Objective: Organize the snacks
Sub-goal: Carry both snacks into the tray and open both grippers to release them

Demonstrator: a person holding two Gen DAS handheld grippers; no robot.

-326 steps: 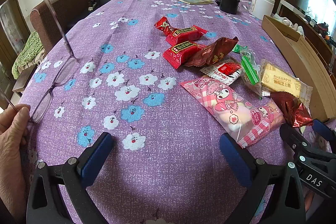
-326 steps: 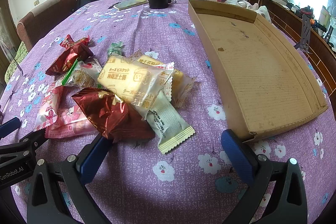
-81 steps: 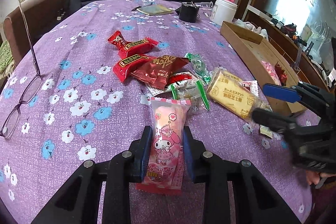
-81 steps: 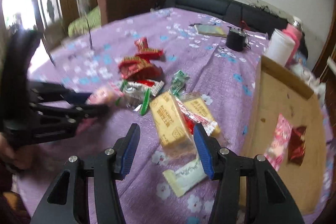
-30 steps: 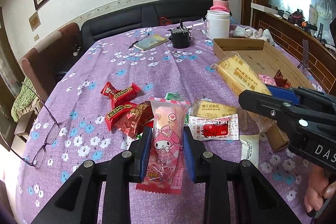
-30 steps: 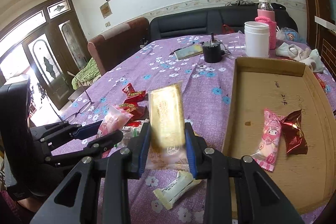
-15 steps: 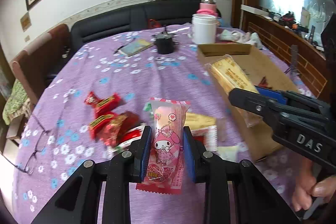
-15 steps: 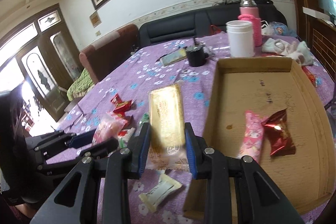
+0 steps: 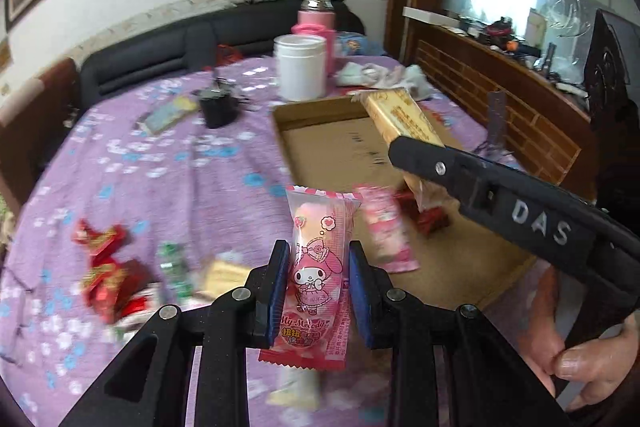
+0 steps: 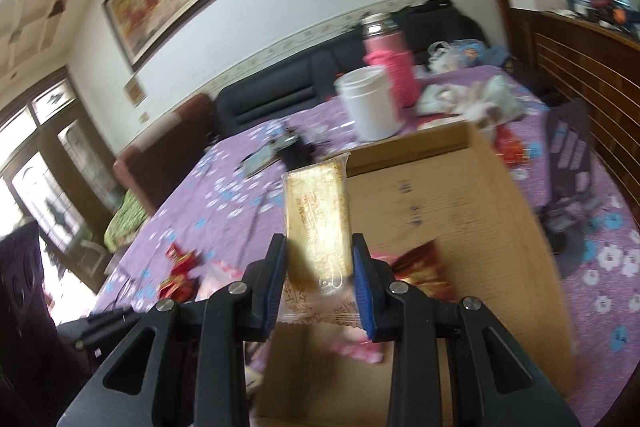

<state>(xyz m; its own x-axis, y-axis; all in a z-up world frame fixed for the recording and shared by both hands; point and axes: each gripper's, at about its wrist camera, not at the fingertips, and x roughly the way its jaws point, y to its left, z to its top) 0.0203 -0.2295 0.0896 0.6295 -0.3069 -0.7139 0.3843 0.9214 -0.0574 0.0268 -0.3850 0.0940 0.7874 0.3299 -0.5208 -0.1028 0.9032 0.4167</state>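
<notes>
My left gripper (image 9: 319,263) is shut on a pink cartoon-rabbit snack packet (image 9: 318,263), held above the table near the left rim of the cardboard tray (image 9: 320,143). My right gripper (image 10: 319,259) is shut on a yellow biscuit packet (image 10: 318,219) and hangs over the same tray (image 10: 460,203). In the left wrist view the right gripper's arm crosses the right side with the biscuit packet (image 9: 400,119) sticking out over the tray. Inside the tray lie a second pink packet (image 9: 384,231) and a dark red wrapper (image 10: 424,267).
Red snack packets (image 9: 106,267), a green one (image 9: 174,263) and a yellowish one (image 9: 222,273) lie on the purple flowered tablecloth (image 9: 160,187). A white jar (image 9: 302,67), a pink flask (image 9: 316,19) and a black cup (image 9: 218,109) stand behind the tray. A hand (image 9: 580,359) grips the right tool.
Both grippers have swung to the right with their packets, from above the snack pile to the cardboard tray. The right gripper has rolled, so the room looks tilted.
</notes>
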